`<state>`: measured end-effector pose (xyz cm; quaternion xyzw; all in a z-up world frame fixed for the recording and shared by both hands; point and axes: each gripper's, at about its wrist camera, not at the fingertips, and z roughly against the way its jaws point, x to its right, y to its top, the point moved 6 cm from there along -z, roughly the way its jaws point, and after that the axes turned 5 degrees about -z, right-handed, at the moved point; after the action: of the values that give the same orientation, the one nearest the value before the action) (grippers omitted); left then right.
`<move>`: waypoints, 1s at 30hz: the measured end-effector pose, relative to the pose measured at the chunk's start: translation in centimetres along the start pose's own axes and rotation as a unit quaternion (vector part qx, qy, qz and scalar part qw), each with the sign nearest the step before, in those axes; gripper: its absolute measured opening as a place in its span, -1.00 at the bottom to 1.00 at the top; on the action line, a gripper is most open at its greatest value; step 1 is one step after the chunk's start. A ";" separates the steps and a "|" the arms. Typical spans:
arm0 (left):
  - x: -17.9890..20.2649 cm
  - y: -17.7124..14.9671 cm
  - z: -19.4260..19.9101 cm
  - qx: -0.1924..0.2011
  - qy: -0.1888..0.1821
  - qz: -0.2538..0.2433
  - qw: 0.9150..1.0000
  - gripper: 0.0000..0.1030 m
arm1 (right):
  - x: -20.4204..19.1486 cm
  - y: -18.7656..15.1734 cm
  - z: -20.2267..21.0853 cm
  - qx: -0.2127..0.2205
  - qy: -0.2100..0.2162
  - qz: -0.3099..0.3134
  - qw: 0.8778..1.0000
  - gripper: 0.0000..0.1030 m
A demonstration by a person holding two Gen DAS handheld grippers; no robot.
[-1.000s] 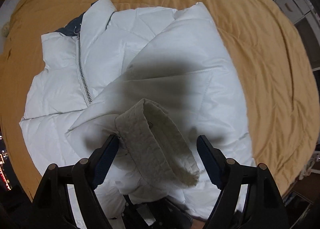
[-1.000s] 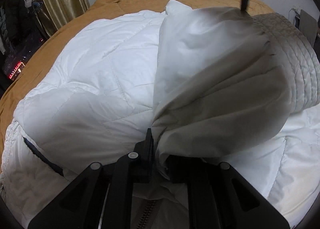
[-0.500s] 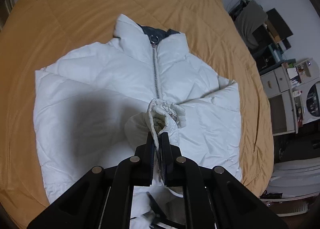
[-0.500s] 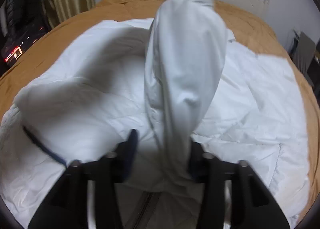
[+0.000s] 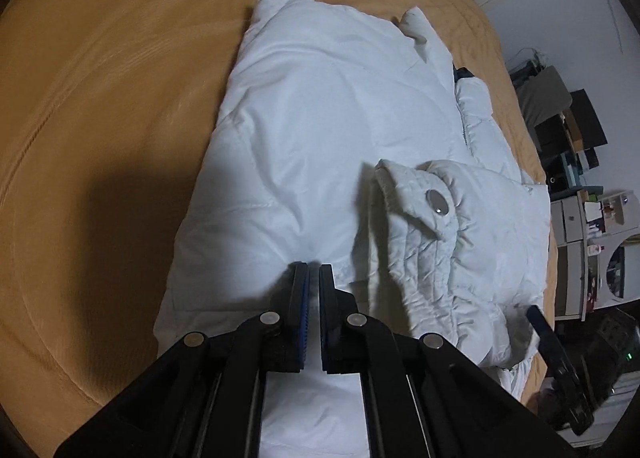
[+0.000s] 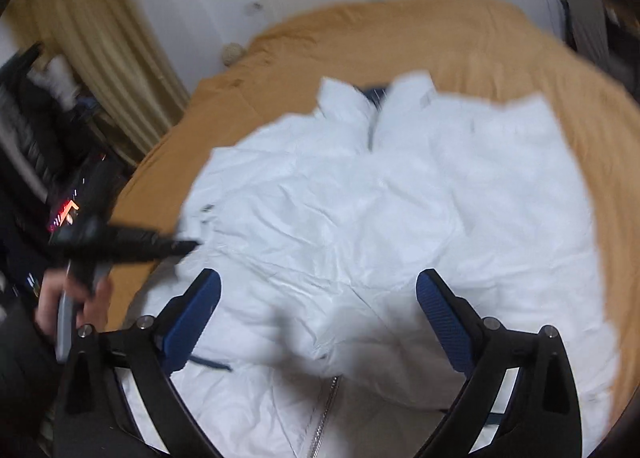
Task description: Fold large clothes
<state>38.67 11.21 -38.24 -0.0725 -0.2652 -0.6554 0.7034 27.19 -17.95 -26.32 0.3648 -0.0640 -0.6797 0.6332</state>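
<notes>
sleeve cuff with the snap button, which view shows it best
The left wrist view: the sleeve cuff lies sharp and unobstructed on the white jacket, its metal snap plain. The right wrist view is motion-blurred; it shows the jacket's body, collar and zipper, but no cuff can be made out there.

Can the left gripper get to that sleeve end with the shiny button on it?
Probably yes. The cuff with its snap button lies on top of the white jacket, just ahead and right of the left gripper. Nothing covers it, but the jaws are shut and would need to open first.
</notes>
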 end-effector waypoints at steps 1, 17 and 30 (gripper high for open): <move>-0.4 -0.2 0.3 0.007 -0.007 0.010 1.000 -0.98 | 0.9 -0.4 -2.1 -0.021 -0.013 -0.016 1.000 0.91; 12.3 0.2 -3.2 0.046 0.037 -0.138 0.989 -0.85 | 1.1 -3.3 -7.6 -0.053 -0.095 0.059 0.992 0.96; 9.2 -1.4 -6.3 0.081 0.066 -0.145 0.984 -0.87 | 8.3 -3.3 0.5 -0.040 -0.144 0.034 0.988 0.96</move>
<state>39.07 0.10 -39.59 0.0669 -0.2782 -0.7299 0.6207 24.72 -25.02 -31.19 0.2354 -0.1396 -0.7052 0.6541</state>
